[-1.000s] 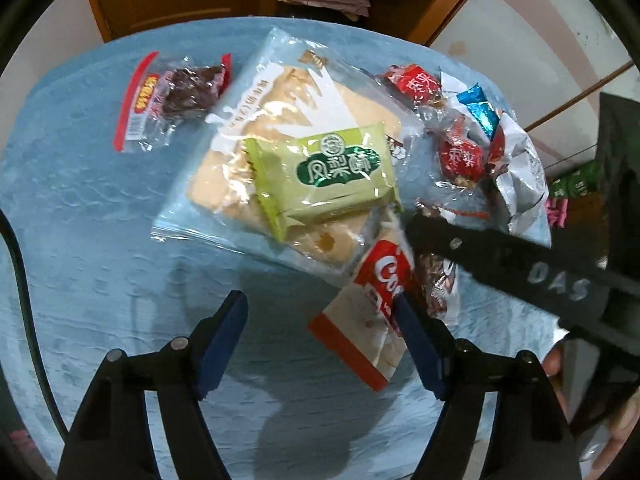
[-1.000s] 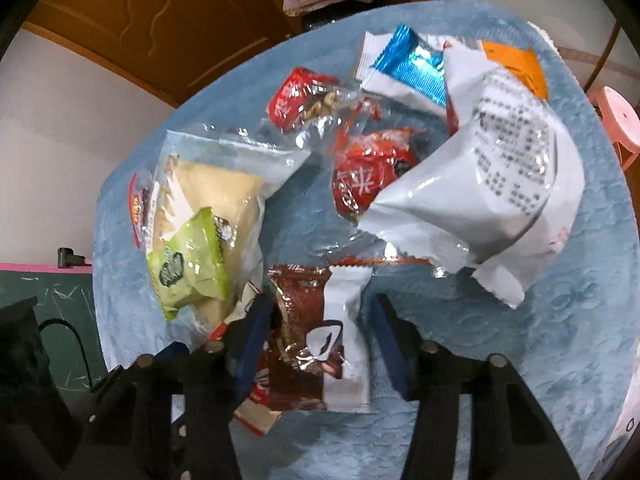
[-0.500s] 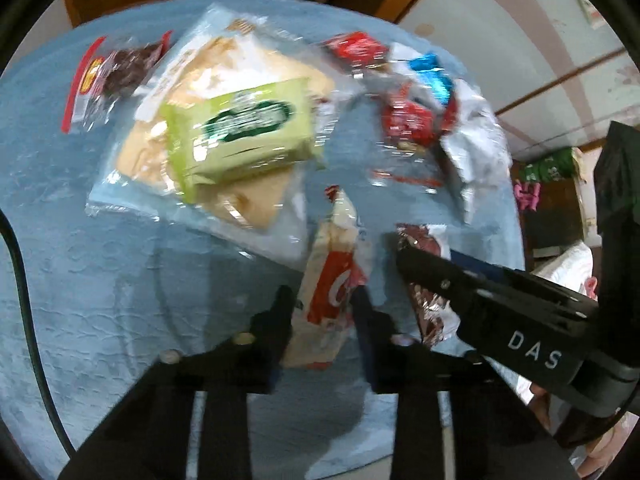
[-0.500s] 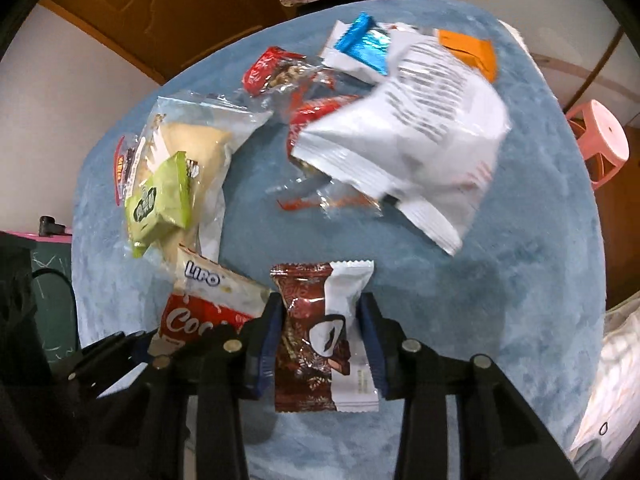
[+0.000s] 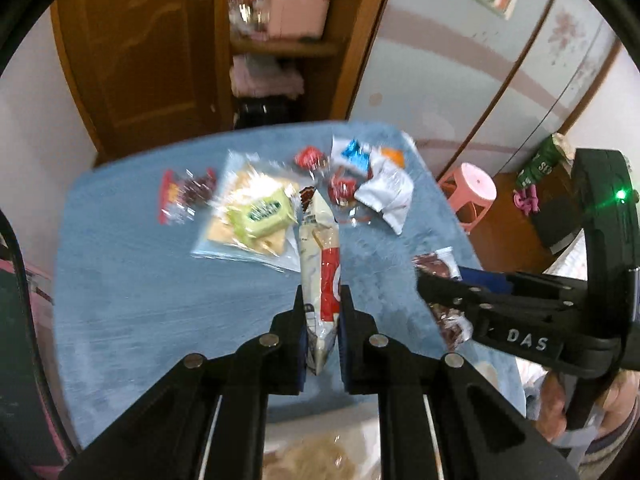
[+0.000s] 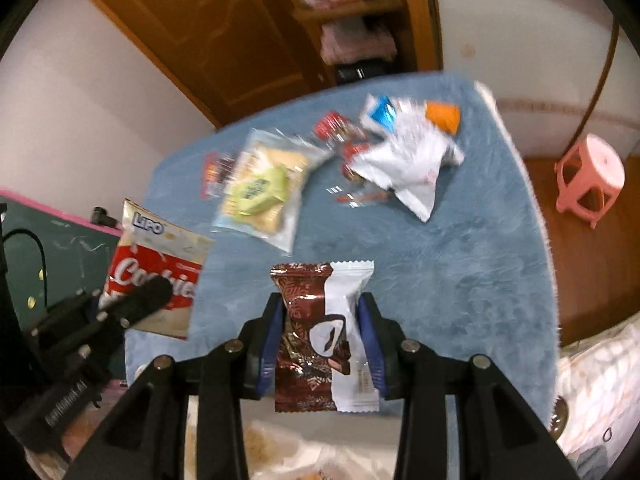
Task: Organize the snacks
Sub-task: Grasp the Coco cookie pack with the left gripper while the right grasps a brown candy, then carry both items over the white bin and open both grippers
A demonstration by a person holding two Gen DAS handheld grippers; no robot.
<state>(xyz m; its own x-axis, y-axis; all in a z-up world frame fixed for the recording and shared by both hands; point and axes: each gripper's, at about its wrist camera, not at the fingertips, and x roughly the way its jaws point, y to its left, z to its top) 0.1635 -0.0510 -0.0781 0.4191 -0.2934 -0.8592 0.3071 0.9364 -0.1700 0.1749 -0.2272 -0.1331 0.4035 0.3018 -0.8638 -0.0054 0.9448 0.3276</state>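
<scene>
**Inspector A:** Left wrist view: the left gripper (image 5: 320, 320) is clamped on the red-and-white cookie packet (image 5: 320, 280), seen edge-on and lifted off the blue table (image 5: 140, 300). The right gripper (image 5: 440, 300) enters from the right, with a brown wrapper showing behind its fingers.

**Inspector B:** The right wrist view shows that wrapper in full: the right gripper (image 6: 322, 336) grips a brown-and-white chocolate snack (image 6: 326, 336) by both sides, held above the table (image 6: 460, 280). From here the cookie packet (image 6: 156, 268) shows its printed face, at left in the left gripper (image 6: 136, 304).

**Inspector A:** Remaining on the table: a green packet (image 5: 264, 214) atop a clear cracker bag (image 5: 244, 216), and a white pouch (image 5: 390, 194) among red sweets.

**Inspector B:** Confirmed, though blur makes the small wrappers hard to identify. A pink stool (image 6: 590, 176) stands beyond the table.
</scene>
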